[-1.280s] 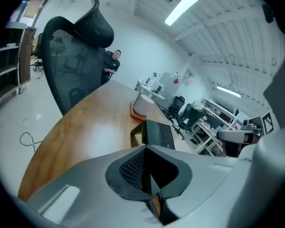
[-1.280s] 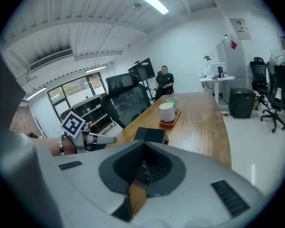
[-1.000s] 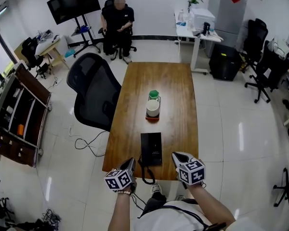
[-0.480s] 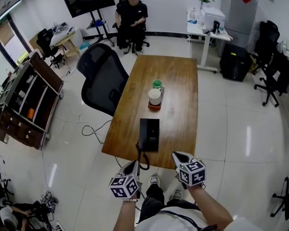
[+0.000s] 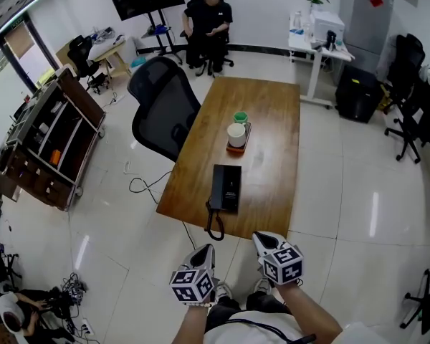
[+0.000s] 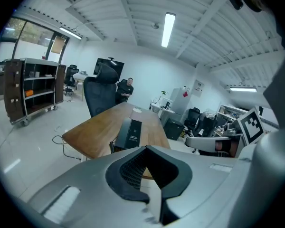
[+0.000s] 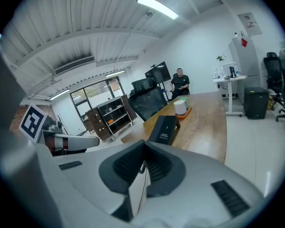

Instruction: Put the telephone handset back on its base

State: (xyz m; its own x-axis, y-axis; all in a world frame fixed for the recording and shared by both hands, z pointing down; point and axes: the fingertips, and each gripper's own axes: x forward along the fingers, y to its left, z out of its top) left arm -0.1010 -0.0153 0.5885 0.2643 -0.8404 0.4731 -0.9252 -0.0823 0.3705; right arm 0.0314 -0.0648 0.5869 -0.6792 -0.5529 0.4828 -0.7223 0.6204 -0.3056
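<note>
A black telephone lies near the front end of the long wooden table, and its coiled cord hangs in a loop over the front edge. Whether the handset sits on the base I cannot tell. Both grippers hover over the floor short of the table, nothing in them. My left gripper is shut, pads together. My right gripper is shut too. The left gripper view shows the telephone beyond the left gripper. The right gripper view has the telephone ahead of the right gripper.
A white mug and a green cup stand on an orange tray mid-table. A black office chair is at the table's left side. A cable trails on the floor. A shelf cart stands left; a person sits beyond.
Both grippers have drawn back from the table's front edge and now hang over the floor. The table and telephone sit farther away in the head view.
</note>
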